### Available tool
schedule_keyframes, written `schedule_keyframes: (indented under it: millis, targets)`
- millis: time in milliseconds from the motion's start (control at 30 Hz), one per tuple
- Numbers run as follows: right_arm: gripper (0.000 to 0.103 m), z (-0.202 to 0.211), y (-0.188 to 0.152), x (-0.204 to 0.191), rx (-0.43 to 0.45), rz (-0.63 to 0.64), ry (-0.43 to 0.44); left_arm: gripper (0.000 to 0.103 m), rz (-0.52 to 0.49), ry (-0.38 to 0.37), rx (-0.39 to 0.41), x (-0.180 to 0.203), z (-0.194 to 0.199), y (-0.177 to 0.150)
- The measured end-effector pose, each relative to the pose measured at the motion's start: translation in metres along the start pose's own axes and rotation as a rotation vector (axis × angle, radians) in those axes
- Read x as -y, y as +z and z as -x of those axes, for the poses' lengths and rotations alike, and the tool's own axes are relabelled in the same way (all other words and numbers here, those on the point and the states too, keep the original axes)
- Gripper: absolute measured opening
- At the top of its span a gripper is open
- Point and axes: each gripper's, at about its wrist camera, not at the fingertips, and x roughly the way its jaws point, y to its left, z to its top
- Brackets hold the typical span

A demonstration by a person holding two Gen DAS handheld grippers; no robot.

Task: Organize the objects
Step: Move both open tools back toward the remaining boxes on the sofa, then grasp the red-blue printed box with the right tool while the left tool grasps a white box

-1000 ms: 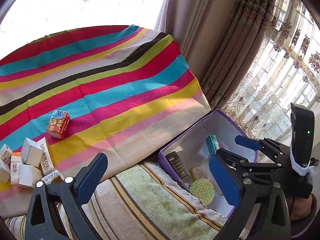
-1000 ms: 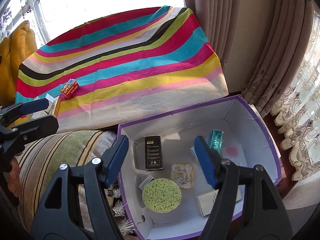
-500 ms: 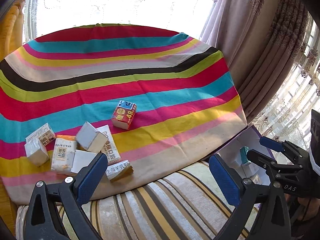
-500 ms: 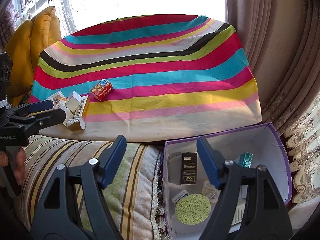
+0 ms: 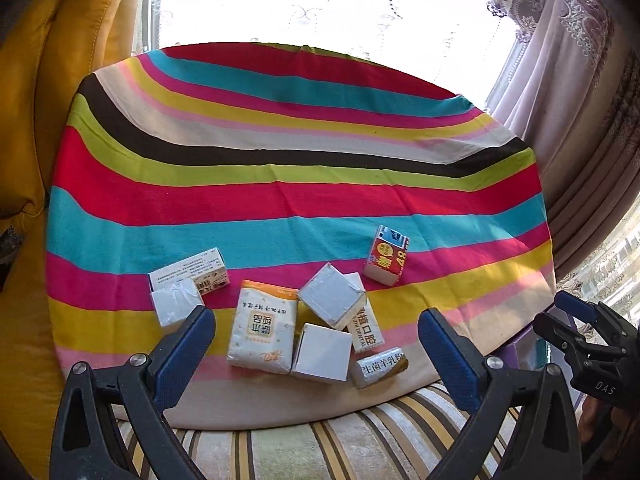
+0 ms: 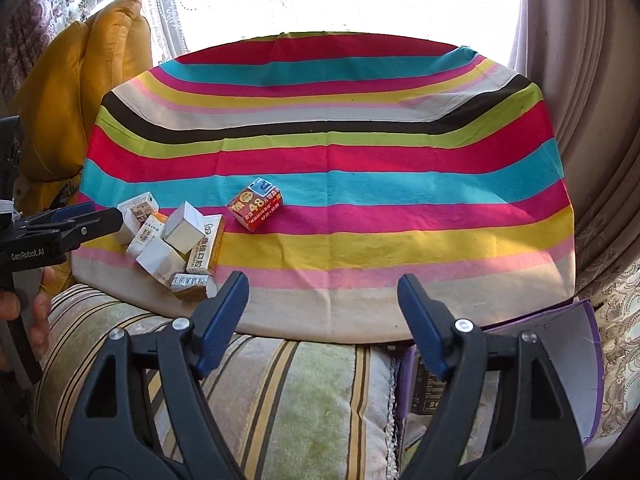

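left tongs (image 5: pixel 316 332): wide, empty, over box pile (image 5: pixel 316 328) | right tongs (image 6: pixel 322 300): wide, just opening, empty | red box (image 6: pixel 256 203): apart on striped bench (image 6: pixel 400 184) | purple bin (image 6: pixel 576 360): near right

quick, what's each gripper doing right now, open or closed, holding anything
Left gripper: open, holding nothing, above the pile of small boxes.
Right gripper: open, jaws have just been opening, nothing between them.
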Motion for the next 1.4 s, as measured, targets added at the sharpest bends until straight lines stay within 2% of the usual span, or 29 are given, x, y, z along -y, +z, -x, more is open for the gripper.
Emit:
schedule_keyframes:
  millis: [133,300,533,700,1000,1167,1267,1400]
  targets:
    - [0.080,-0.018,0.015,-0.013,-0.008,0.000,0.012,0.102,0.050,0.048,-0.018,-0.021,-0.008,0.009]
    - [0.080,-0.042,0.032,-0.031,-0.025,0.032,0.017,0.102,0.126,0.080,-0.002,-0.048,-0.012,0.020]
    - [0.080,-0.079,0.044,-0.048,-0.073,0.039,0.033,0.102,0.228,0.139,0.004,-0.084,-0.022,0.015]
    - [0.080,-0.100,0.052,-0.056,-0.090,0.008,0.020,0.101,0.276,0.162,-0.013,-0.097,-0.035,0.006]
    - [0.080,-0.138,0.065,-0.064,-0.122,-0.053,-0.008,0.101,0.297,0.206,-0.041,-0.104,-0.047,-0.011]
    - [0.080,-0.157,0.067,-0.071,-0.144,-0.050,-0.016,0.092,0.290,0.214,-0.058,-0.104,-0.054,-0.014]
    - [0.080,-0.168,0.069,-0.073,-0.154,-0.046,-0.027,0.081,0.301,0.213,-0.079,-0.107,-0.062,-0.016]
    - [0.080,-0.181,0.068,-0.073,-0.170,-0.039,-0.040,0.062,0.314,0.202,-0.092,-0.111,-0.067,-0.018]
